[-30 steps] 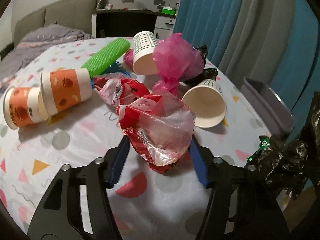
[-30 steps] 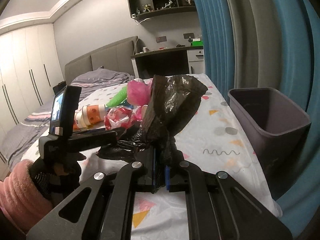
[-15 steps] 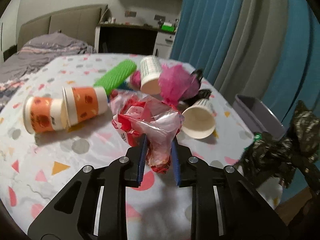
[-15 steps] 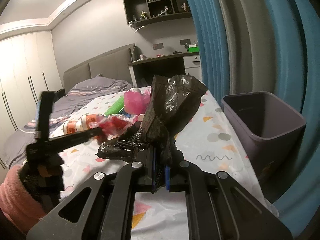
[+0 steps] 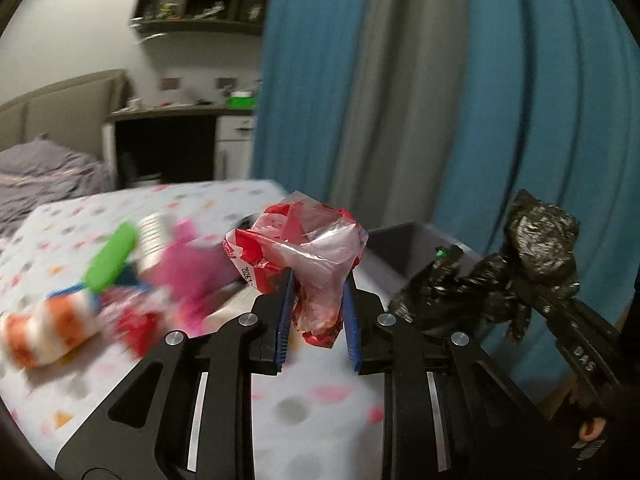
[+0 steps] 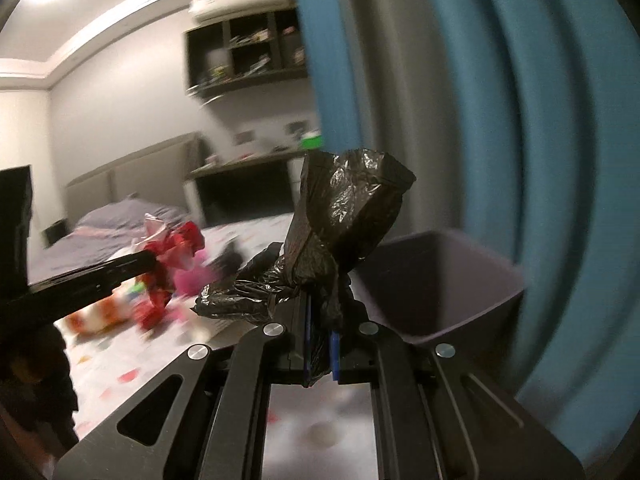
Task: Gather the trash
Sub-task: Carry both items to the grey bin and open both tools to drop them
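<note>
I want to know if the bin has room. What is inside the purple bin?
The purple bin shows bare inner walls near its rim. Its bottom is hidden by the black bag and the right hand-held gripper.

Behind your patterned bedspread (image 5: 168,216): dark desk (image 5: 168,148) beside the blue-grey curtain (image 5: 400,100); wall shelf (image 5: 200,4) above the desk (contents blurred); grey headboard (image 5: 60,100) left of the desk.

Litter left of the red wrapper (image 5: 296,256): motion-smeared; an orange cup (image 5: 48,326), a green roll (image 5: 110,258) and something pink, perhaps a bag (image 5: 188,270).
Bin (image 5: 404,248) behind the wrapper: mostly hidden; only part of the rim and inner wall show.
Shelf contents, high above the wrapper: too blurred to identify.
Wrapper's lower end: pinched between blue pads (image 5: 285,316).
</note>
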Demonstrator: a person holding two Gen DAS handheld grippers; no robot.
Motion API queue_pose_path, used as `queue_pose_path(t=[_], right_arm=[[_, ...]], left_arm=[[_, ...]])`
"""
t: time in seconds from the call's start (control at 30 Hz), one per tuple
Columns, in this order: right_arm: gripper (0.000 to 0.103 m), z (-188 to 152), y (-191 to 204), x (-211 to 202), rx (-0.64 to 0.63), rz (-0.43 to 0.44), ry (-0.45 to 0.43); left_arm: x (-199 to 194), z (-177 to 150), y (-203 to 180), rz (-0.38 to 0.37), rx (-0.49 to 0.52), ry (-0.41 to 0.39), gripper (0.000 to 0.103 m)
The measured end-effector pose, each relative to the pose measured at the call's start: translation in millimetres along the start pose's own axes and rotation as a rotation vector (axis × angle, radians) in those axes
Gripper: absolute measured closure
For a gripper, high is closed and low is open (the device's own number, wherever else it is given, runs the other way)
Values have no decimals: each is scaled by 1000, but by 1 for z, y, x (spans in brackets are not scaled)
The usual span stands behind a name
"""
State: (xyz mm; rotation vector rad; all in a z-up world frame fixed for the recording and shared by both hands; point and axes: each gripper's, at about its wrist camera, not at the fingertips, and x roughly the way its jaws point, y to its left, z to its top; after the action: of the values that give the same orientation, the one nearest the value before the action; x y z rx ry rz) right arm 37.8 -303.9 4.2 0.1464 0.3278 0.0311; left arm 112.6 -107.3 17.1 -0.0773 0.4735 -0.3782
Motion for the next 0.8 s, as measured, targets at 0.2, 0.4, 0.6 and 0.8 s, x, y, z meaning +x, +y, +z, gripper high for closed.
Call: queue_pose_path(t=[0.2,0.4,0.6,0.8], right_arm=[[95,13,-30,25,-11,-134,-35],[95,16,-54,56,3,-204,-11],[95,18,-62,73,9,-224,2],[94,13,-68,84,4,-239,23]], left_arm=[[65,21,-55,-114,40,-3,81],[115,31,-85,-155,59,3,81],[144,29,-99,-159,83,17,80],[161,28,-103,-172,96,47,80]])
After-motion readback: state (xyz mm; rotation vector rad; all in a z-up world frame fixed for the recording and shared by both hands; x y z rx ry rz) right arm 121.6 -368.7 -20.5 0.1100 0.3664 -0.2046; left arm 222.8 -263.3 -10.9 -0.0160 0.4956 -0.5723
